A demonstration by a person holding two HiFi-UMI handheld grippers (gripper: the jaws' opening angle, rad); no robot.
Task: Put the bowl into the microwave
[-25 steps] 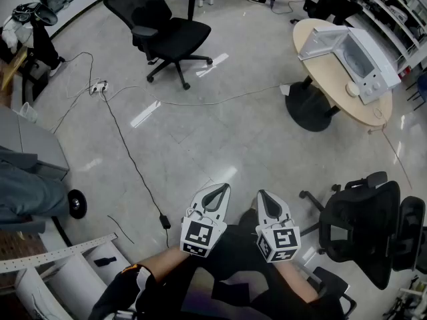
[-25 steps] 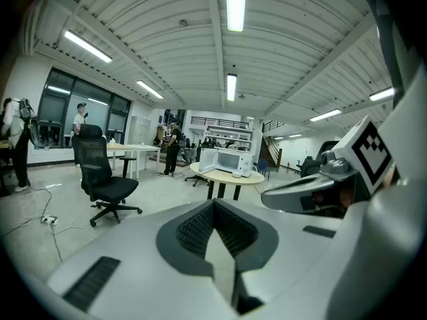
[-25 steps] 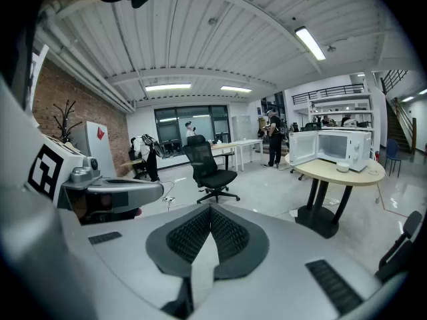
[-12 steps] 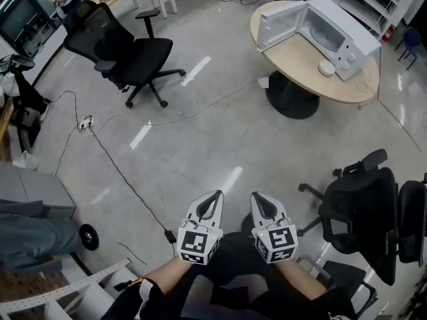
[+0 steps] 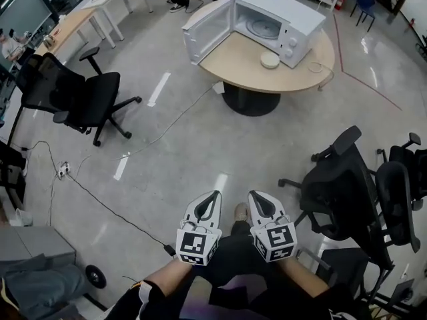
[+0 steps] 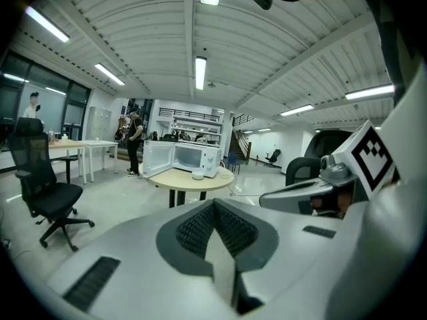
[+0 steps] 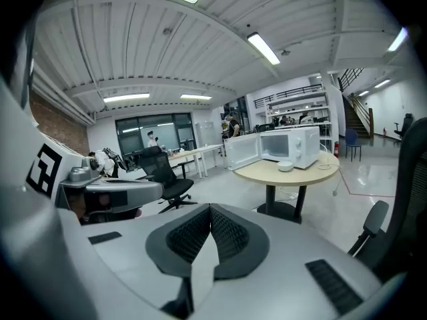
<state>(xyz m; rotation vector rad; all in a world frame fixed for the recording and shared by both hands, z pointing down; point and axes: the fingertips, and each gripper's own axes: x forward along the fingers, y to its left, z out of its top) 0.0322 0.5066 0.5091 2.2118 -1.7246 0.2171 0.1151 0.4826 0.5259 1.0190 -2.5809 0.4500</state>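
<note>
step: approach; bowl not yet picked up
left gripper [image 5: 213,197]: bottom centre, jaws together, empty
right gripper [image 5: 257,199]: alongside, jaws together, empty
bowl [image 5: 269,60]: upper centre, on round table [image 5: 230,64], just beside microwave [image 5: 280,12], door open
next: probably reach table, open one gripper, grasp bowl rim

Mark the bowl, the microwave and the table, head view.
small white bowl [image 5: 269,60], head view, its middle.
white microwave oven [image 5: 285,8], head view, top panel.
round wooden table [image 5: 243,65], head view, bare top left of the bowl.
</note>
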